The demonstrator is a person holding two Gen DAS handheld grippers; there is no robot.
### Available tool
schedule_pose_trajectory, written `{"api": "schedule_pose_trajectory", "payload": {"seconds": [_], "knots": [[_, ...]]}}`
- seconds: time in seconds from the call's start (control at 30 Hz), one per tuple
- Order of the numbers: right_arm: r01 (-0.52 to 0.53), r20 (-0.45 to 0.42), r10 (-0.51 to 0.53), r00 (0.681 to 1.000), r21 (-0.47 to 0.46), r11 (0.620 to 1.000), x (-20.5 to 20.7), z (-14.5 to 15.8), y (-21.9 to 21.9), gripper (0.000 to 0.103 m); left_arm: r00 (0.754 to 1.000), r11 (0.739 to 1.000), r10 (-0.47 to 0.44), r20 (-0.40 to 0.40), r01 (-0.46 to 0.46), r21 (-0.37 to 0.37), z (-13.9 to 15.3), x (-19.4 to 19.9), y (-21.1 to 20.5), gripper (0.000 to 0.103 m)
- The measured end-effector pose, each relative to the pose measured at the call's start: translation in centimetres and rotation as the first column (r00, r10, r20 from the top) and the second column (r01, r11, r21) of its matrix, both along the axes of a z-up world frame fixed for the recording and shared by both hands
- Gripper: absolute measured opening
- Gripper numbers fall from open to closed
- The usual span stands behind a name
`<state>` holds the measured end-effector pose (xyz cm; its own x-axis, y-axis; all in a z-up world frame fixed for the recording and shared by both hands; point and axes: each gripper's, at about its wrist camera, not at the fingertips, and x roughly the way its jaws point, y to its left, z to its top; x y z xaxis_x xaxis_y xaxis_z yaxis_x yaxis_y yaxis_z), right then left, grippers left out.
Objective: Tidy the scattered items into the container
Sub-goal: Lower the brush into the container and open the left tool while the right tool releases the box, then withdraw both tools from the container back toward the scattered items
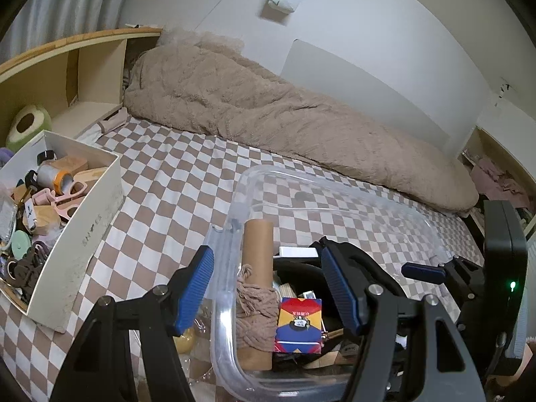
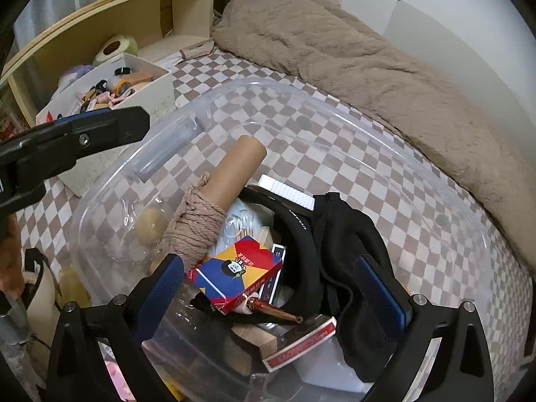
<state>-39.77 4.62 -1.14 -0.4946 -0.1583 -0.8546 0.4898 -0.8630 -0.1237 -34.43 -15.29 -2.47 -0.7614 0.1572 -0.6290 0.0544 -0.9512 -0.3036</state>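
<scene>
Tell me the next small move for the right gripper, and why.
Probably lift the right gripper up out of the clear plastic container. It stands wide open above the colourful card box, which lies on the pile inside, with nothing between its fingers. The left gripper straddles the container's rim, seemingly steadying it.

Clear container (image 2: 335, 107) on bed (image 2: 385, 174); card box (image 2: 238, 273) inside beside cardboard tube (image 2: 231, 171); blanket (image 2: 368, 50) behind; cardboard box (image 2: 147, 93) left.
</scene>
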Motion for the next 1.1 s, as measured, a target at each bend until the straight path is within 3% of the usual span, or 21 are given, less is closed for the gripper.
{"api": "schedule_pose_trajectory", "payload": {"seconds": [0.33, 0.57, 0.63, 0.7, 0.77, 1.1], "knots": [[0.06, -0.034, -0.063, 0.997, -0.075, 0.995, 1.6, 2.2, 1.5, 0.101, 1.0, 1.0, 0.0, -0.023, -0.001, -0.025, 1.8, 2.0, 0.3, 0.068], [0.101, -0.061, -0.111, 0.992, -0.142, 0.985, 3.3, 4.0, 3.2, 0.101, 0.999, 0.998, 0.004, -0.036, -0.006, -0.058, 2.8, 3.9, 1.0, 0.077], [0.109, -0.066, -0.12, 0.991, -0.148, 0.983, 3.8, 4.3, 3.7, 0.101, 0.999, 0.998, 0.006, -0.037, -0.008, -0.069, 3.0, 4.5, 1.3, 0.083], [0.116, -0.077, -0.129, 0.989, -0.154, 0.981, 4.5, 4.7, 4.2, 0.101, 0.999, 0.997, 0.014, -0.043, -0.017, -0.078, 3.2, 5.1, 1.7, 0.098], [0.123, -0.086, -0.138, 0.987, -0.166, 0.978, 5.2, 5.0, 4.8, 0.101, 0.999, 0.997, 0.022, -0.049, -0.026, -0.078, 3.3, 5.7, 2.0, 0.103], [0.142, -0.149, -0.178, 0.973, -0.226, 0.964, 9.7, 7.4, 7.9, 0.101, 1.0, 0.988, 0.024, -0.009, -0.025, -0.155, 3.4, 8.7, 3.6, 0.103]]}}
